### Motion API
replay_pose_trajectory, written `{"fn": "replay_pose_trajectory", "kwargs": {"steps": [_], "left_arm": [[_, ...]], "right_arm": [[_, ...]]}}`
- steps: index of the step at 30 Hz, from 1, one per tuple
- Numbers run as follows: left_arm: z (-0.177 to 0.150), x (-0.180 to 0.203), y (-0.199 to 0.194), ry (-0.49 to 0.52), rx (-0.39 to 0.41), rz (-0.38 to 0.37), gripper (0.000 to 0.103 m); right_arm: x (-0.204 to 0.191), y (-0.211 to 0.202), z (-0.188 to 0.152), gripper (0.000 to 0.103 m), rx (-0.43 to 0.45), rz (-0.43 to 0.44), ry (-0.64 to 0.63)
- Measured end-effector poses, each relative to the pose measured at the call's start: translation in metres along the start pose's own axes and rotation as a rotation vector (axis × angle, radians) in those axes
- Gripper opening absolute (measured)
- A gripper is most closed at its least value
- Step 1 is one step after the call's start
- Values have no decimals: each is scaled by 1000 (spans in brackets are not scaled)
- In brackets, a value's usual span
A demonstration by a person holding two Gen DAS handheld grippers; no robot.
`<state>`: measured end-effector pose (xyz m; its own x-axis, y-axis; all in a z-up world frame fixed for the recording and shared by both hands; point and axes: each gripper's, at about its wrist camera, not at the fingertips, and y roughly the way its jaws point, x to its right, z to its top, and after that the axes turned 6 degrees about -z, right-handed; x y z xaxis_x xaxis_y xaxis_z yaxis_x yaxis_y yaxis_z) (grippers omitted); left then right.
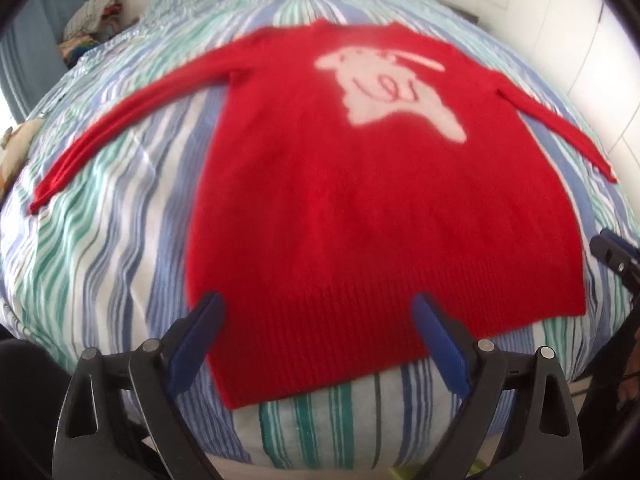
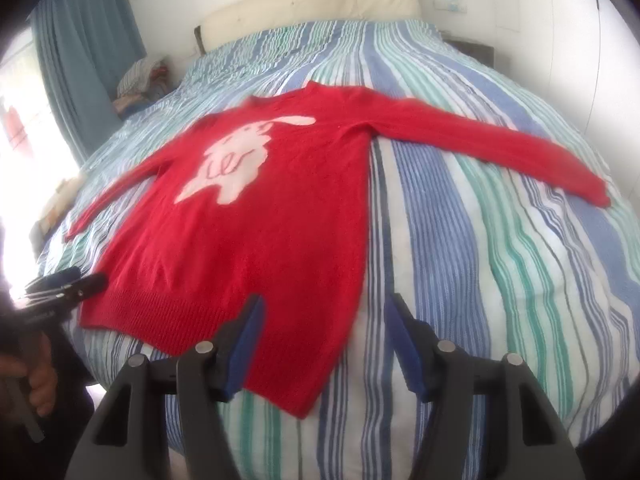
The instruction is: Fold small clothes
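A small red knit sweater (image 1: 360, 200) with a white rabbit motif (image 1: 388, 92) lies flat, front up, on the striped bed, both sleeves spread out sideways. It also shows in the right wrist view (image 2: 260, 216). My left gripper (image 1: 318, 304) is open, its blue-padded fingers just above the ribbed hem near the sweater's left bottom corner. My right gripper (image 2: 324, 308) is open above the hem's right bottom corner. Neither holds anything. The right gripper shows at the edge of the left wrist view (image 1: 612, 252), the left gripper at the edge of the right wrist view (image 2: 68, 284).
The bed (image 2: 500, 260) has a blue, green and white striped cover. A pile of clothes (image 2: 140, 80) sits at its far left by a blue curtain (image 2: 84, 52). A cream headboard (image 2: 312, 4) and white walls lie beyond.
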<state>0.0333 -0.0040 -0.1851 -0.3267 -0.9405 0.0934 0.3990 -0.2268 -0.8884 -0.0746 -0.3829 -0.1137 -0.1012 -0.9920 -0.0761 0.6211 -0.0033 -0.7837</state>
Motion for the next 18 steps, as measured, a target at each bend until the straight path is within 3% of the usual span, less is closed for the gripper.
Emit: {"fn": "replay_pose_trajectory", "kwargs": {"steps": [3,5,7,9,11,13,15,18], "left_arm": [[3,5,-11,24,3,-19,91],[21,-11,-38,-15,101,-89,91],[55,-40,-60,-54,200,-106,97],[98,-77,-68,-85,281,-39,98],[143,-121,-54,-131,305,42,98],[175,-164,-26,-195,278,96,97],[186,-200,8,-257,223,138,97],[162,-236,69,-305,17,203,97]], "right_arm": [[-4,2,0,61,1,6,-27],[-6,1,0,61,11,7,-33],[-7,-1,-2,62,20,3,-41],[-10,1,-5,64,18,2,-50],[-12,9,-8,64,-6,8,-55],[-13,15,-9,64,-28,17,-51],[-15,16,-10,64,-31,18,-49],[-17,14,-11,64,-29,7,-64]]}}
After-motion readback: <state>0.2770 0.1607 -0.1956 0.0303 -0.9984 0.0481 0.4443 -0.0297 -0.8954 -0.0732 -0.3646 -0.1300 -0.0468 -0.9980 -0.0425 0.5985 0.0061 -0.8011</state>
